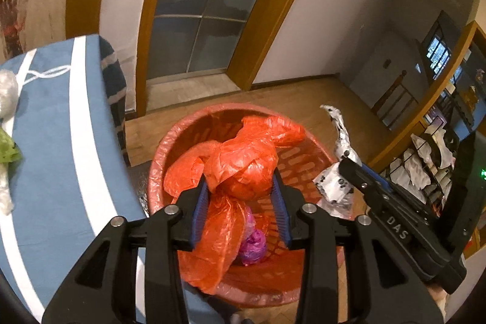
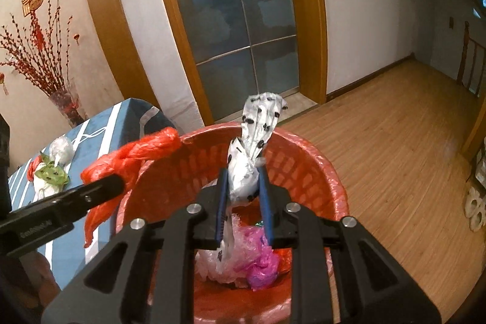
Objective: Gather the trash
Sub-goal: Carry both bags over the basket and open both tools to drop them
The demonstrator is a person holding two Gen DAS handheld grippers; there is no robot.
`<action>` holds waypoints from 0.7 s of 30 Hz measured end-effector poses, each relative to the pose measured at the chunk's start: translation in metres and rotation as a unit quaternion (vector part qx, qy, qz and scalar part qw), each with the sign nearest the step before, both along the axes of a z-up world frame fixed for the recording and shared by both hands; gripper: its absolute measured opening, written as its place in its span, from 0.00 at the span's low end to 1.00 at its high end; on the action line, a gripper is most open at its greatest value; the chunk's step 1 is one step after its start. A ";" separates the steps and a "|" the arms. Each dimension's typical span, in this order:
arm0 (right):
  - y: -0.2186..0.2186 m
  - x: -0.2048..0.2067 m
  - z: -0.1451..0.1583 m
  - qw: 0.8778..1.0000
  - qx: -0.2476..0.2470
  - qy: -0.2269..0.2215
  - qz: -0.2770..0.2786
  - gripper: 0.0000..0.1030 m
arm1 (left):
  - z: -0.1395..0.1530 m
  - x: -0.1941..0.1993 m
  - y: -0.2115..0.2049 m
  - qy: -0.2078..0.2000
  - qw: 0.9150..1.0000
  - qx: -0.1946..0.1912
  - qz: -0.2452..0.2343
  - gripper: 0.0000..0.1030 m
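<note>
The left claw point(image 1: 241, 190) points forward and down, its 2 blue-padded fingers point(image 1: 200, 211) pressed against a red plastic bag point(image 1: 243, 169) from both sides. The right claw point(image 2: 244, 196) sits just beside it at a like height, its 2 fingers point(image 2: 264, 202) clamped on a white black-spotted bag point(image 2: 246, 175).

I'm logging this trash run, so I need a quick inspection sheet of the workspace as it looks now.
Surface: blue striped tablecloth beside the bin.
Job's things: red basket, lined, holding a purple bag; red bag; white spotted bag.
Clutter: bagged trash left on the table.
Grippers: left tongs shut on the red bag; right tongs shut on the white spotted bag, both over the basket.
Cables: nothing seen.
Surroundings: wooden floor, glass door.
</note>
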State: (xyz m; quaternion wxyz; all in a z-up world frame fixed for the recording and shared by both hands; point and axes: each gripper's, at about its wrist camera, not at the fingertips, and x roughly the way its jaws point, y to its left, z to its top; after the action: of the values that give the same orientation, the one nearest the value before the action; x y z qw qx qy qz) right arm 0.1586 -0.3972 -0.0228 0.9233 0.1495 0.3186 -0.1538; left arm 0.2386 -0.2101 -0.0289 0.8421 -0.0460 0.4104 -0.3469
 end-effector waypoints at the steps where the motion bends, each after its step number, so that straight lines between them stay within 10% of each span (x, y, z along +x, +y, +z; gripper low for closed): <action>1: -0.001 0.000 -0.002 1.000 0.002 0.000 -0.001 0.25 | -0.002 0.001 0.001 0.005 1.000 0.001 0.002 0.48; 8: -0.011 -0.005 -0.015 1.000 0.013 0.007 -0.022 0.46 | -0.014 0.001 0.013 0.023 0.999 0.020 0.024 0.60; 21: 0.012 -0.006 -0.013 1.000 0.003 0.014 -0.005 0.49 | -0.004 -0.004 0.074 -0.008 0.995 0.055 0.084 0.70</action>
State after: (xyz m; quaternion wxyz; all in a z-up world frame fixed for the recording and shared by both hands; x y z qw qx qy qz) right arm 0.1530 -0.3849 -0.0354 0.9175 0.1513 0.3313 -0.1599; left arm 0.2346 -0.1359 -0.0325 0.8727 -0.0312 0.4171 -0.2519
